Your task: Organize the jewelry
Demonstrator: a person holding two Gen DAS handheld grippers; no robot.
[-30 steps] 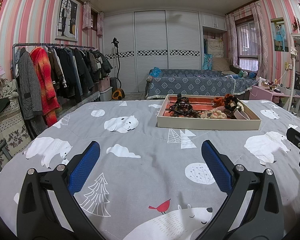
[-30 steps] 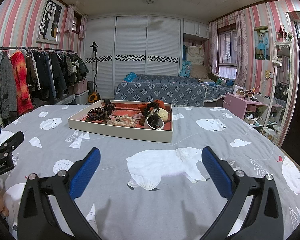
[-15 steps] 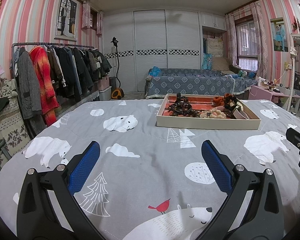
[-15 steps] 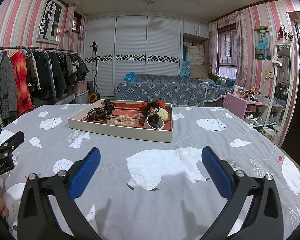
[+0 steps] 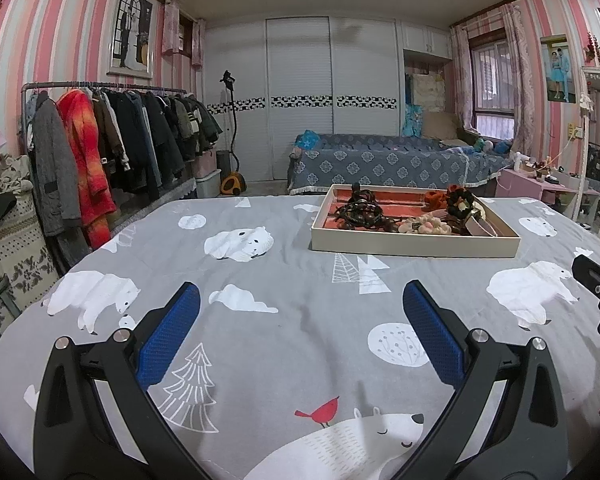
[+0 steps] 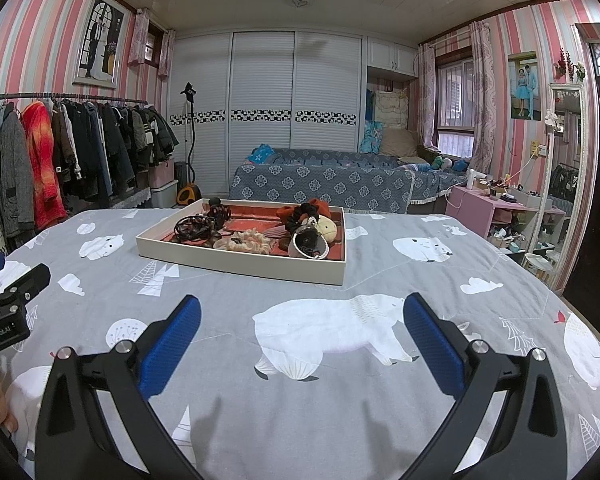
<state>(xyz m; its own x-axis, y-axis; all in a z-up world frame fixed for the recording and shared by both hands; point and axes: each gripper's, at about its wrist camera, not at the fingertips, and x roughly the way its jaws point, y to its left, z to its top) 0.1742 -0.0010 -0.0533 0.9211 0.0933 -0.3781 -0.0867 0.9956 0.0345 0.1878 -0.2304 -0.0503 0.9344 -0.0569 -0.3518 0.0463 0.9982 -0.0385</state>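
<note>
Left gripper (image 5: 300,312): fingers spread wide, grasping nothing, above the grey polar-bear bedspread (image 5: 268,320). Right gripper (image 6: 300,314): likewise spread and empty. The cream tray (image 6: 240,262) with a red lining lies on the bedspread well ahead of both, holding dark beaded bracelets (image 6: 194,227), a pale scrunchie (image 6: 246,243) and other hair accessories.
</note>
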